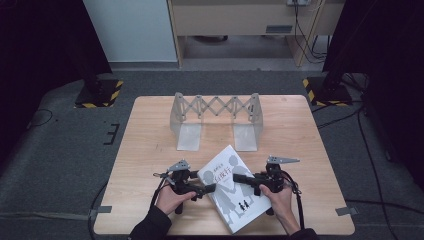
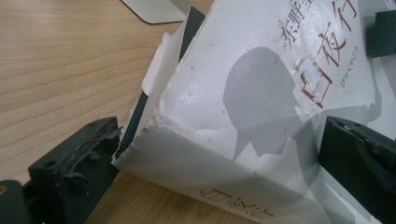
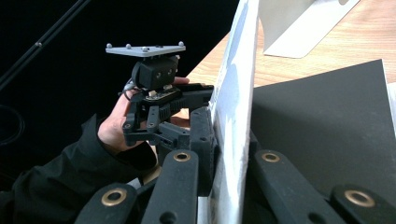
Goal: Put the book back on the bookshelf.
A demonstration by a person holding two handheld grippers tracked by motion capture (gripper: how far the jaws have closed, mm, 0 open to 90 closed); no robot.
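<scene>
left gripper (image 1: 209,188): at 7 o'clock on the table, jaws spread wide around the book's left edge, pads not pressing; in the left gripper view one jaw sits each side of the cover.
book (image 1: 234,192): white paperback, front centre of the table (image 1: 150,130) at 6 o'clock, between the two grippers, turned a little so its top corner points to 11 o'clock; dust jacket (image 2: 261,116) loose, creased and torn at the corner.
handling: judged light and bendy; paper jacket looks slick and fragile, likely to slide or rip if pinched alone.
where to hold: judged best across the full block of pages near the spine or mid edge, not the jacket flap.
right gripper (image 1: 239,178): at 5 o'clock, jaws clamped on the front cover at the book's right edge; the right gripper view shows the cover (image 3: 233,116) lifted upright between the pads.
book stand (image 1: 216,120): grey, folding, at 12 o'clock, well apart from the book.
</scene>
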